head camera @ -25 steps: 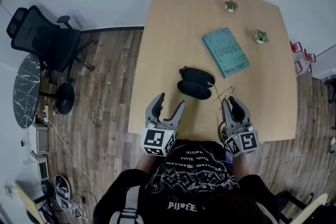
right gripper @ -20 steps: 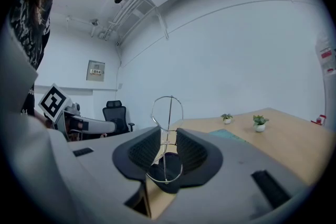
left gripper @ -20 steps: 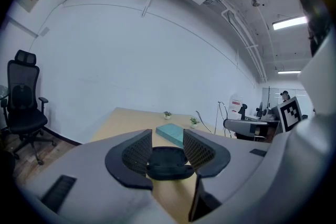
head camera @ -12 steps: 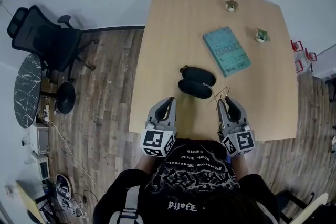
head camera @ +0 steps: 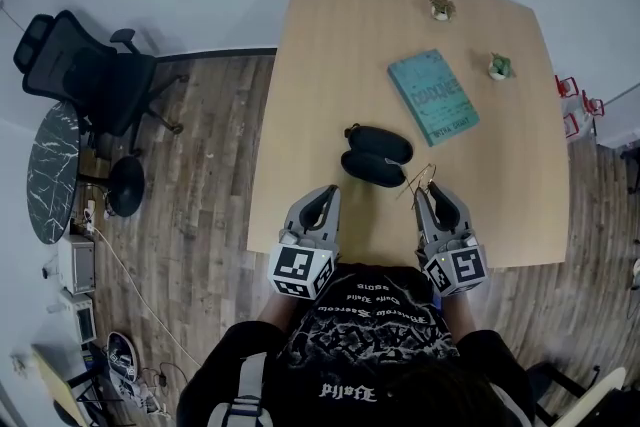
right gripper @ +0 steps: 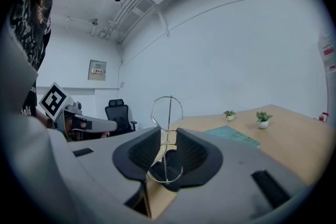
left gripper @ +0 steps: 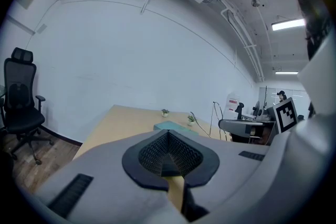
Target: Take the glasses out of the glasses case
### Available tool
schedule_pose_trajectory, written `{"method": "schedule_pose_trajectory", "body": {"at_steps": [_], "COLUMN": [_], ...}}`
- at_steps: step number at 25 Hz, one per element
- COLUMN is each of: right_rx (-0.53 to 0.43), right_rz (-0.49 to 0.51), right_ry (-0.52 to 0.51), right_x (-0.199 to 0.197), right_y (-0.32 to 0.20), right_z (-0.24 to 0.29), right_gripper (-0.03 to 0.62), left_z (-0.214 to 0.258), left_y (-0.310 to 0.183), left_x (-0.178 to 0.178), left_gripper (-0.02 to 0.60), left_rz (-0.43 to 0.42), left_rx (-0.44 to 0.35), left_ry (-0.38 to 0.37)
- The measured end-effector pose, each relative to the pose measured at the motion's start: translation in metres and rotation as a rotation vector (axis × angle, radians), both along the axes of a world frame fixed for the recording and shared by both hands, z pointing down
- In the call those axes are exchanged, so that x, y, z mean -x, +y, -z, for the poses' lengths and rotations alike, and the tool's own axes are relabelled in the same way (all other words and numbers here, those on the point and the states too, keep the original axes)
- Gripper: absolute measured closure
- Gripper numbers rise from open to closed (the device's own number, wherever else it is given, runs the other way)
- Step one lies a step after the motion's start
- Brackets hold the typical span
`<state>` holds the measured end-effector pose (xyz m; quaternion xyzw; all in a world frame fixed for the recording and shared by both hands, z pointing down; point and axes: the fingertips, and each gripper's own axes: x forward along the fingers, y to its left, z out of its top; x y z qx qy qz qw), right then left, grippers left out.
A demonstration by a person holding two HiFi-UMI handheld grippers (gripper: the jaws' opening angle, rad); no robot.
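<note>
Head view puts the person's black printed shirt at the bottom edge, with both grippers held out over the near edge of the wooden table. On the person's left, the left gripper has its jaws fully together; the left gripper view shows the two dark pads meeting with nothing between them.

On the other side, the right gripper has its jaws partly closed on the thin wire-framed glasses. In the right gripper view a lens rim stands up above the pads and the frame runs down between them. The glasses are out of the case and held above the table.

Just beyond the gripper tips lies the black glasses case, open, with its two halves side by side on the table. Its right end is near the glasses.

Farther back a teal book lies at an angle. Beyond it stand two small potted plants, well apart.

Off the table's left side, on the wood floor, is a black office chair.
</note>
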<state>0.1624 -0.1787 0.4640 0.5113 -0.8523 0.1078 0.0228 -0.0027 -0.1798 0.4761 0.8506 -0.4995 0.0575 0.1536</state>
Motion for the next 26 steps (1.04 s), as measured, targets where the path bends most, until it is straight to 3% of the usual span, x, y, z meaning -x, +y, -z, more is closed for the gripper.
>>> {"method": "schedule_pose_trajectory", "body": {"at_steps": [26], "right_rx": [0.011], "right_rz": [-0.022], "right_ry": [0.027], "right_x": [-0.003], "right_y": [0.0], "right_z": [-0.006], "right_gripper": [0.493], "left_z": [-0.01], "left_y": [0.002], "left_x": [0.001], "left_gripper": [0.578], "left_rz": [0.016], "left_rx": [0.012], "left_ry": [-0.023]}}
